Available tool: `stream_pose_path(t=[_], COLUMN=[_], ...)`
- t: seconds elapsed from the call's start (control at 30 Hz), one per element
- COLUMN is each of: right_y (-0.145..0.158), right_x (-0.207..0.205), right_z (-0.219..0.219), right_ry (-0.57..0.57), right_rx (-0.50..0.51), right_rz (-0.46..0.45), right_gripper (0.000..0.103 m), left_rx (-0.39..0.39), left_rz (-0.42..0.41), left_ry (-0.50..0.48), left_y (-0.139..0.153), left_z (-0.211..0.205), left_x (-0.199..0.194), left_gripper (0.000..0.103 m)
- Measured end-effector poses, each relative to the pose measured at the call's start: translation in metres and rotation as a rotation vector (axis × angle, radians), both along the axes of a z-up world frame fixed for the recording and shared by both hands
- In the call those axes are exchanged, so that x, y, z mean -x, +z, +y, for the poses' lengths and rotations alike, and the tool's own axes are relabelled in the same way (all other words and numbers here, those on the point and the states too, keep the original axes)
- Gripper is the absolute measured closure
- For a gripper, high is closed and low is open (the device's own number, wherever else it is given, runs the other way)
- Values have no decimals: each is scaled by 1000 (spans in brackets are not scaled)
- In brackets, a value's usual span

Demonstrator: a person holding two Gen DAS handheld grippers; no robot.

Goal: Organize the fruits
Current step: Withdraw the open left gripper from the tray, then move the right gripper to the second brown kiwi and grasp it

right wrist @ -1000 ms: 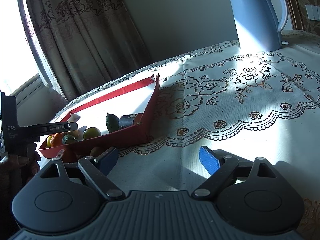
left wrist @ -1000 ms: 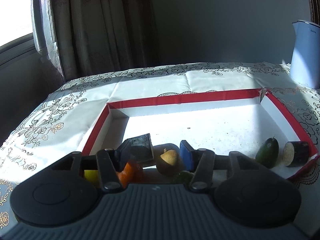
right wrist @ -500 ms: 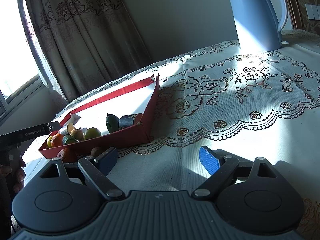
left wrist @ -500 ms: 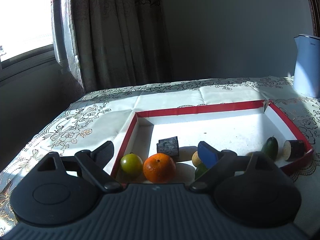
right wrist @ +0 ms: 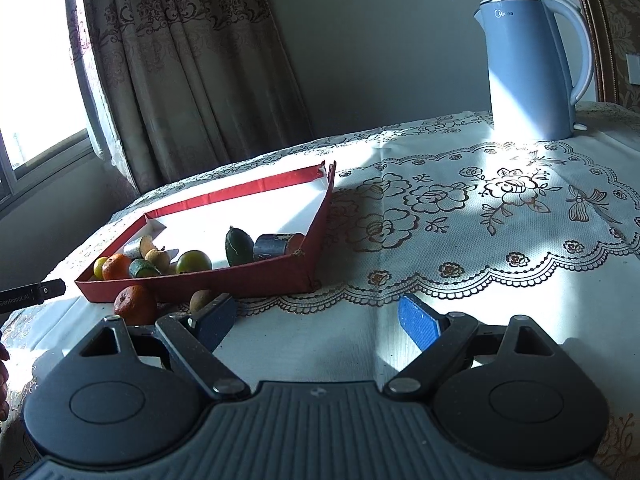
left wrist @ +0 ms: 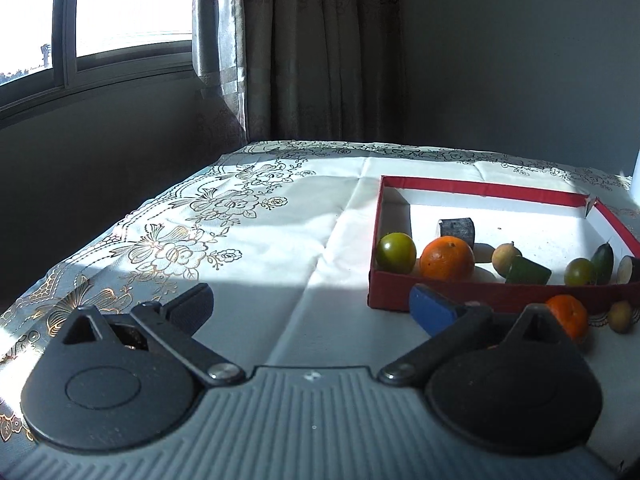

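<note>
Both grippers hover low over the tablecloth (left wrist: 256, 248), and neither is holding anything. The left gripper (left wrist: 310, 306) has its jaws opening to their widest, with only bare cloth between them; the red box (left wrist: 492, 294) sits ahead and off beyond its right jaw. The right gripper (right wrist: 316, 320) has its jaws spread too, again with only cloth between them; here the box lies ahead and off past the left jaw.

Most of the fruit is already inside the box, bunched against its near wall: a green round fruit (left wrist: 396, 253), a large orange (left wrist: 447, 259), a small tan fruit (left wrist: 506, 258) and, further right, another green one (left wrist: 579, 272). That clustering probably comes from each piece being set just over the closest edge.

Two pieces remain on the cloth, just outside the near wall: a small orange (left wrist: 568, 314) and a small brown fruit (right wrist: 201, 300). Both lie just beyond the right gripper's left jaw, and past the left gripper's right jaw, so to my eye either could take them next.

The only clearly elongated pieces are a dark green oval fruit (right wrist: 239, 246), whose long axis runs away from the jaws toward the box's far wall, and a cut dark cylinder (right wrist: 276, 245) beside it, lying on its side, long axis across the view.
</note>
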State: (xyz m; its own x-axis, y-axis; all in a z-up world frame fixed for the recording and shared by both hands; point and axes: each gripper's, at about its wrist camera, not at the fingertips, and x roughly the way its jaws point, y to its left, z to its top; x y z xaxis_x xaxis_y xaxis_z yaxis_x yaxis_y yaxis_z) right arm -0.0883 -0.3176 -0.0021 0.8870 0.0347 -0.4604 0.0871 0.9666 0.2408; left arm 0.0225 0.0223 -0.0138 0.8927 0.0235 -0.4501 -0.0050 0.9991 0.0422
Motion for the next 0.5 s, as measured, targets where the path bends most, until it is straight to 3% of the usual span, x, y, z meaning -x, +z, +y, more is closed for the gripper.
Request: stream_pose_path(t=[0.3,0.5], right_y=[8,6], right_x=[-17,-31], right_z=[62,77], right_ry=[165,186], right_rx=[157,201], right_rz=[5,18], right_gripper=[14,14], left_rx=[75,136], left_rz=[59,84], left_ry=[2,6], left_y=[-9,-11], left_z=[14,23], left_x=[-8,-11], left_gripper=[0,0])
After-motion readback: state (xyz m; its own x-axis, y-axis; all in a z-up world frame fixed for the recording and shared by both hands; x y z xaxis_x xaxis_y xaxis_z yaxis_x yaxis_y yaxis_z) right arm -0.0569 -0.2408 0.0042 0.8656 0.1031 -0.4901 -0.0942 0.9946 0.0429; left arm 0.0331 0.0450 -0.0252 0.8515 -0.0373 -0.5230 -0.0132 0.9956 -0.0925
